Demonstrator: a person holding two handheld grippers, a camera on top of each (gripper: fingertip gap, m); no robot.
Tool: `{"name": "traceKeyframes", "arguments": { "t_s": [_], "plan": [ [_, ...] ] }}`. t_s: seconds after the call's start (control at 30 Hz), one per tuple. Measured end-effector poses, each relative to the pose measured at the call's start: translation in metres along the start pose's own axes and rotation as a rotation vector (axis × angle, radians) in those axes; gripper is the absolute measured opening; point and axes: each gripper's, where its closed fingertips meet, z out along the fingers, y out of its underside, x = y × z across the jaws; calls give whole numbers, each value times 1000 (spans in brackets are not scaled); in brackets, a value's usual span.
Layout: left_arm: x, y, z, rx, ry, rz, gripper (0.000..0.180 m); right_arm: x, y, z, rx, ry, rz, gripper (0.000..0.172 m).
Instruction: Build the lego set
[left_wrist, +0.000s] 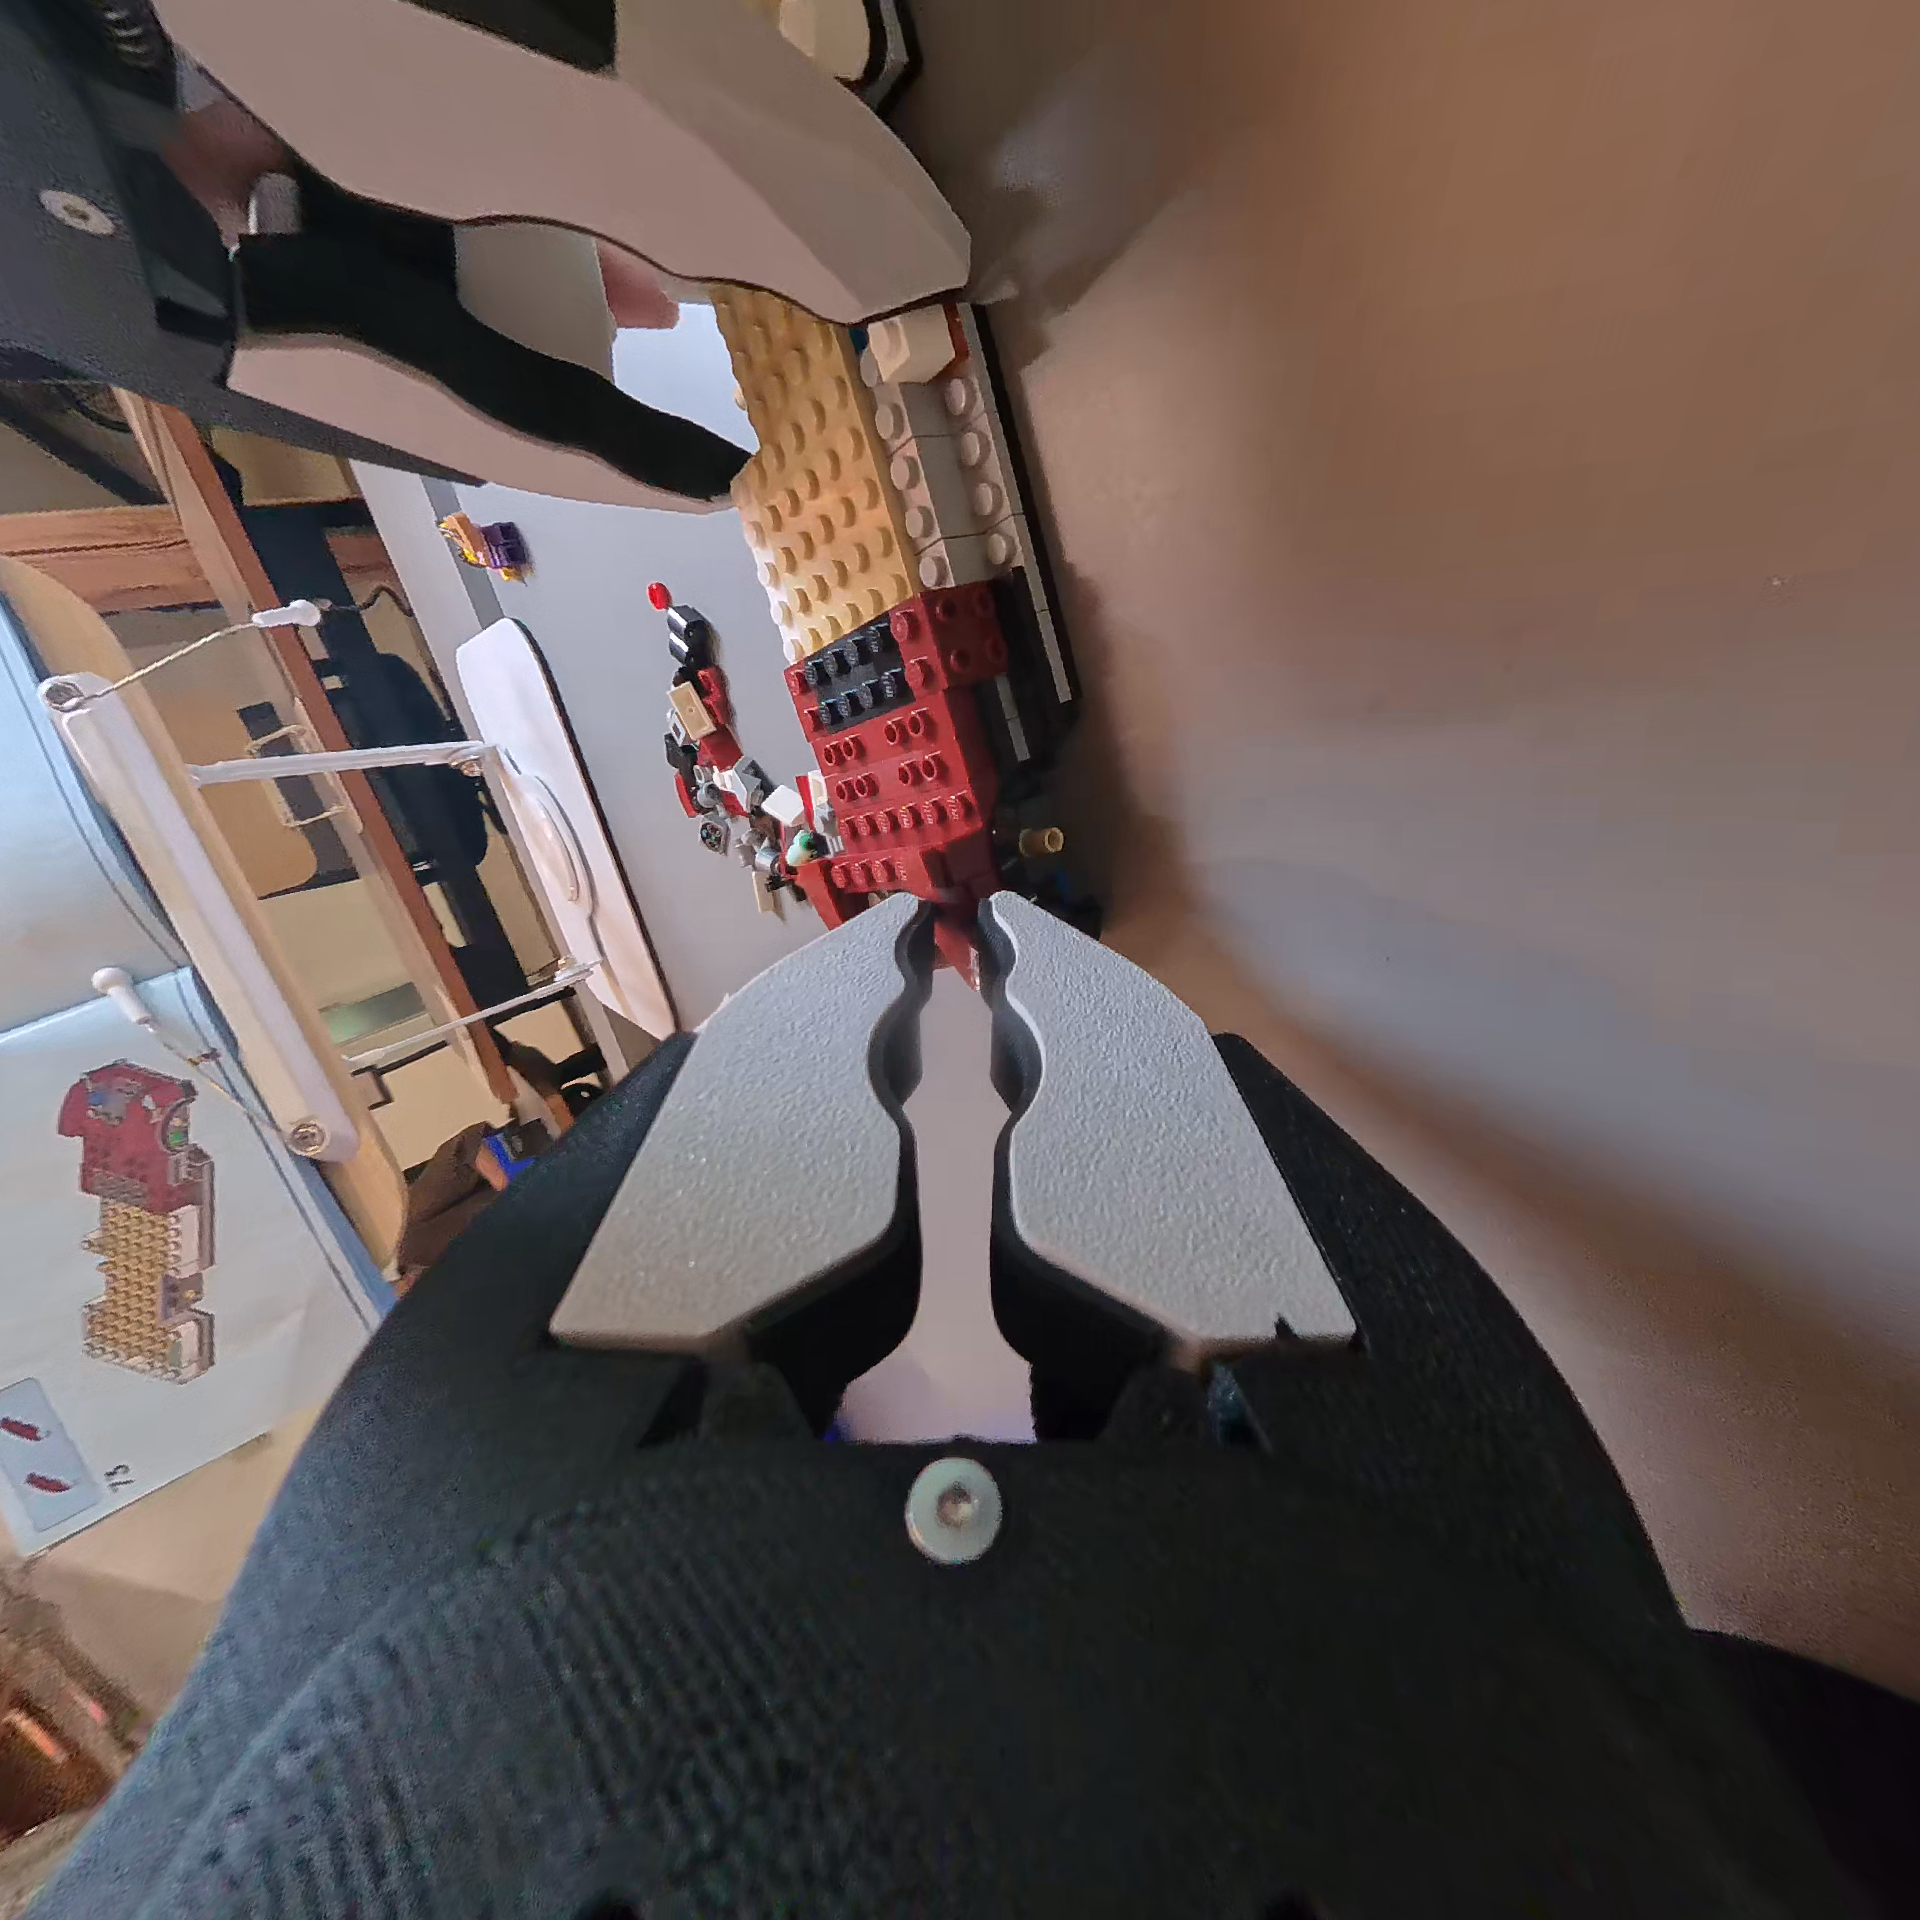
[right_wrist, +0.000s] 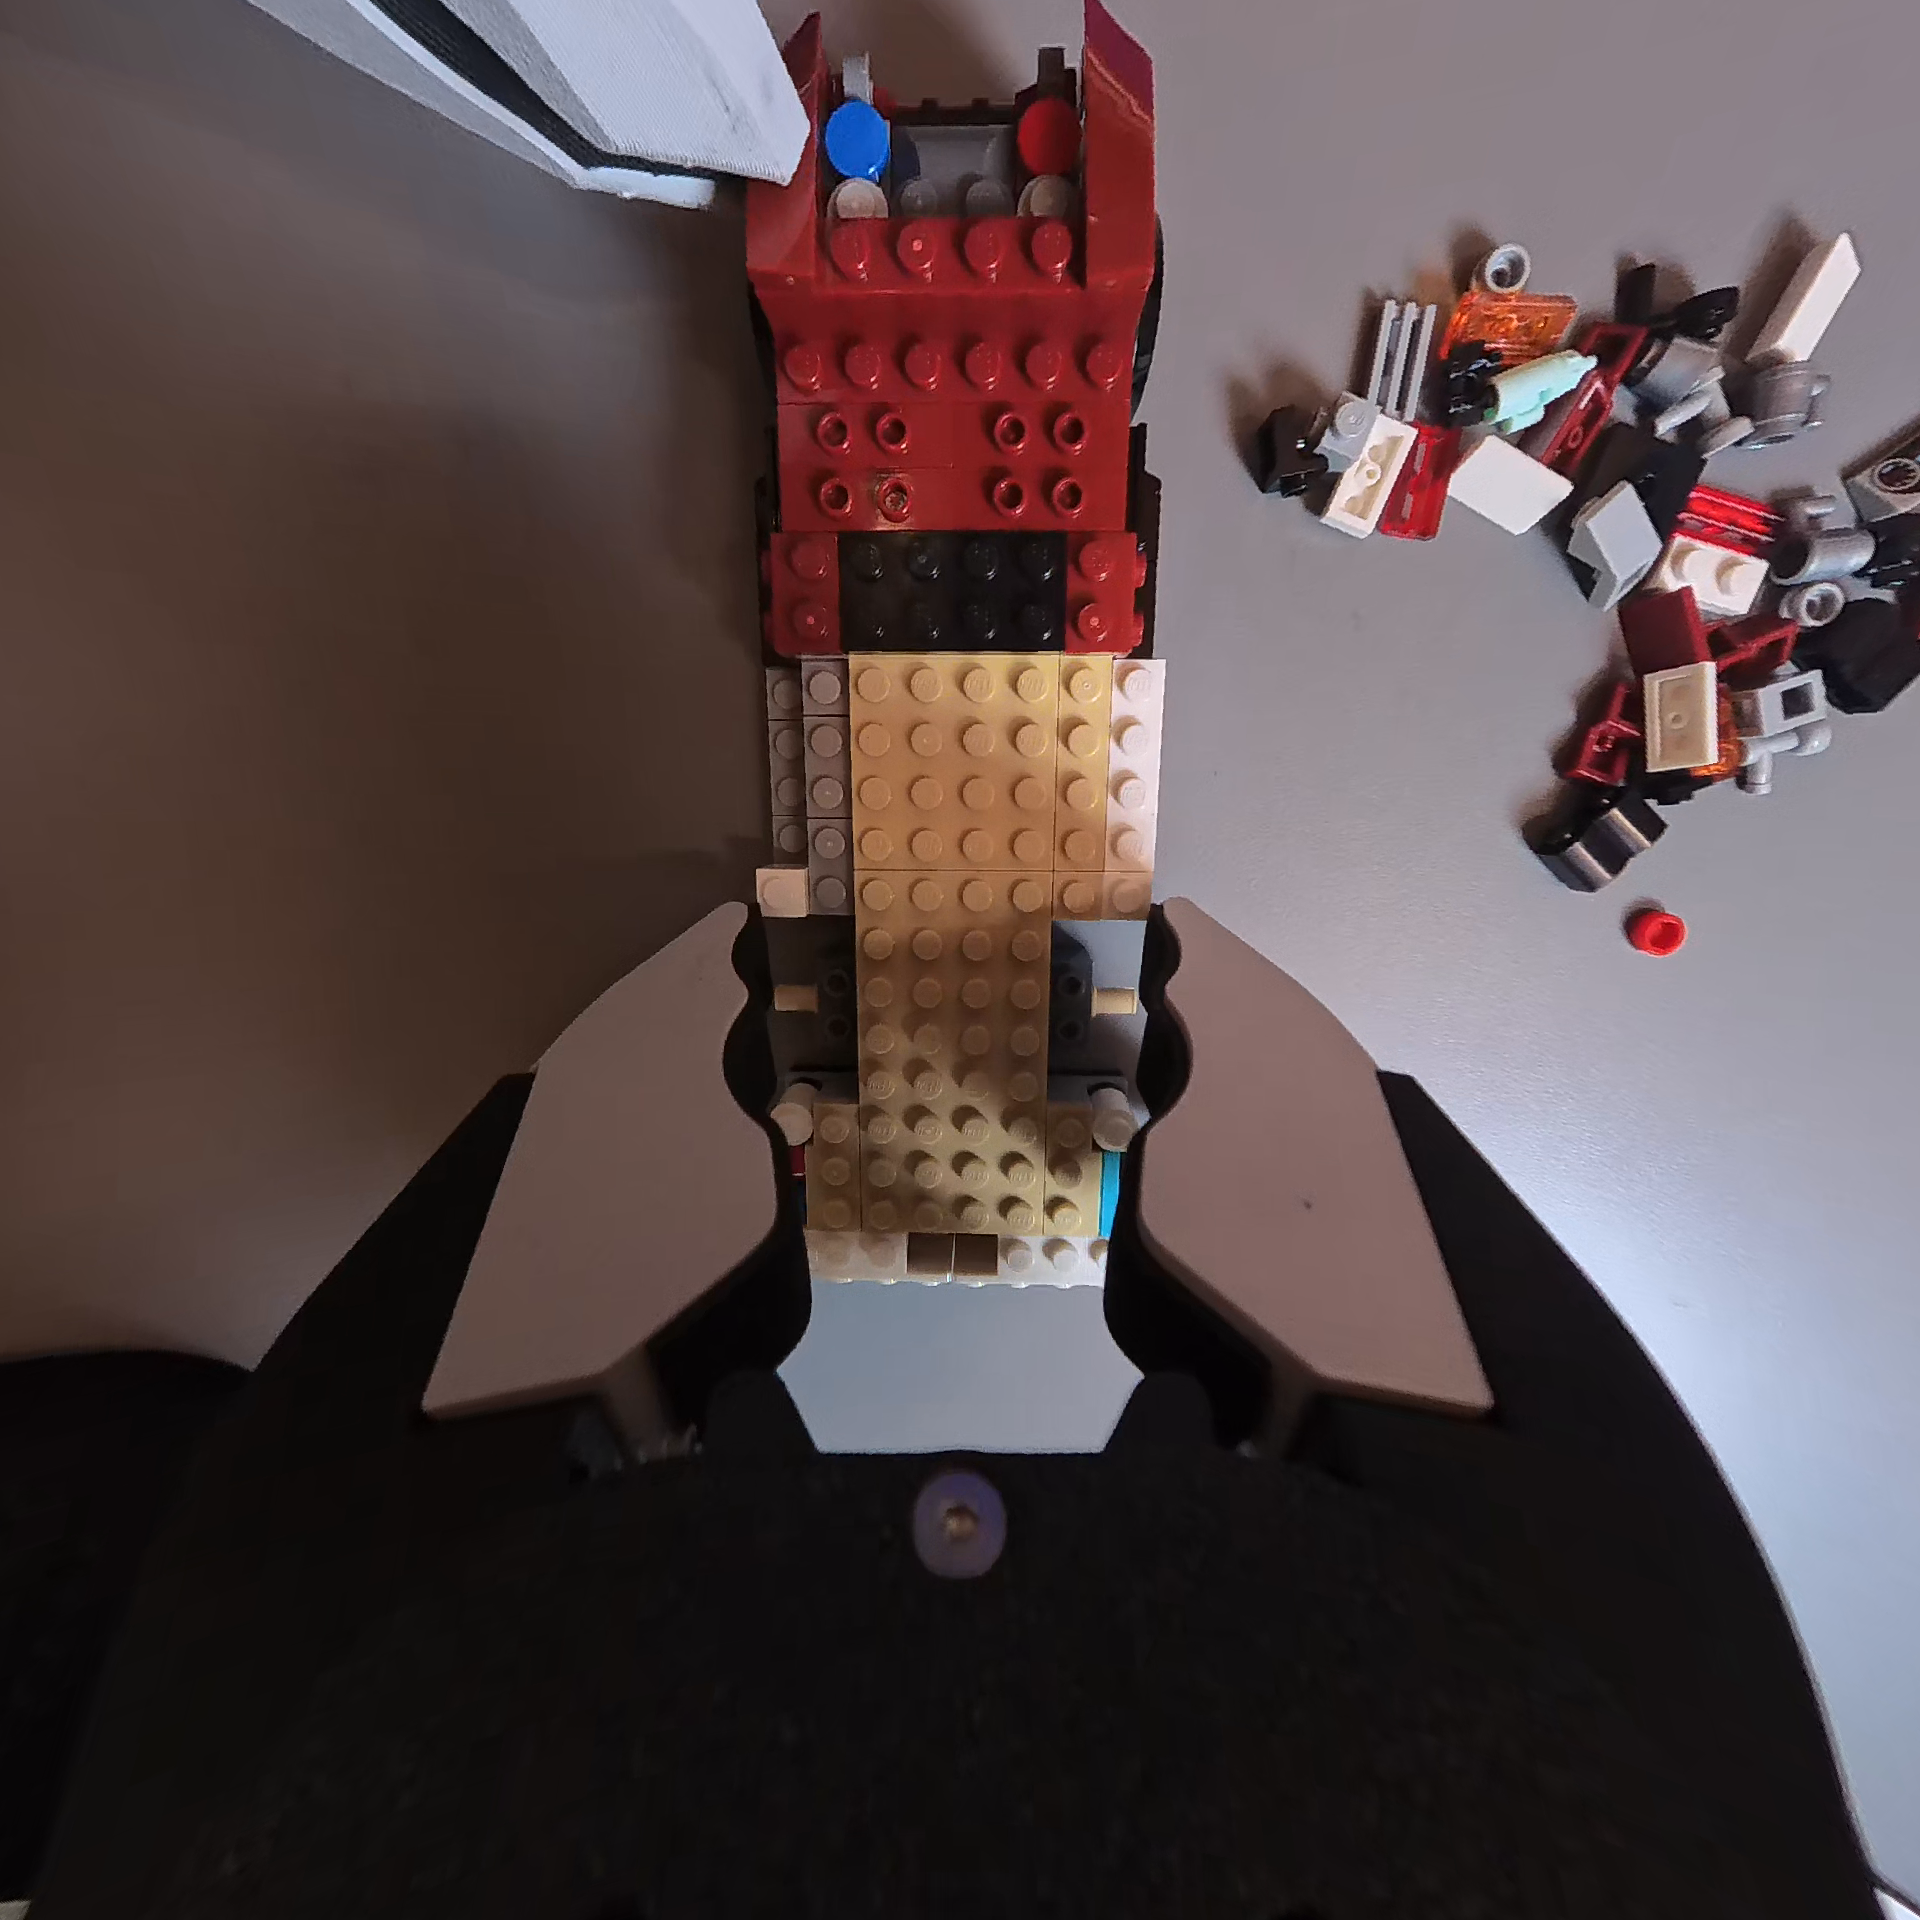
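The brick model (right_wrist: 951, 644), a long build of dark red, black and tan studded plates, lies flat on the grey table (right_wrist: 416, 623). In the right wrist view its long axis runs straight away from the camera, the tan end near and the dark red end far. The right hand-held gripper (right_wrist: 951, 997) straddles the tan end, spread wide, its fingers (right_wrist: 665, 1039) on either side of the narrow tan strip; side pegs reach toward the pads, but whether they press I cannot tell. The left hand-held gripper (left_wrist: 956, 925) meets the model at the far red end, nearly pressed together and pinching a thin dark red piece (left_wrist: 954, 940) that sticks out there. To the model's right, well apart, lies a heap of loose bricks (right_wrist: 1621, 540), with a small red stud (right_wrist: 1654, 928) just nearer; the table left of the model is open. An instruction sheet (left_wrist: 135, 1247) shows at the left edge of the left wrist view.
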Motion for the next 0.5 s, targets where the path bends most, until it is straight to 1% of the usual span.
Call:
{"name": "traceKeyframes", "arguments": {
  "t_s": [0.2, 0.37, 0.43, 0.5],
  "plan": [
    [0, 1, 0, -102, -53, 102, 9, 0, 0, 0, 0, 2, 1, 69],
    [-1, 1, 1, -143, -74, 160, 9, 0, 0, 0, -6, 2, 0, 69],
    [-1, 1, 1, -96, -31, 96, 9, 0, 0, 0, -9, 2, 0, 69],
    [0, 0, -1, 4, 47, -50, 7, 0, 0, 0, -6, 3, 0, 69]
  ]
}}
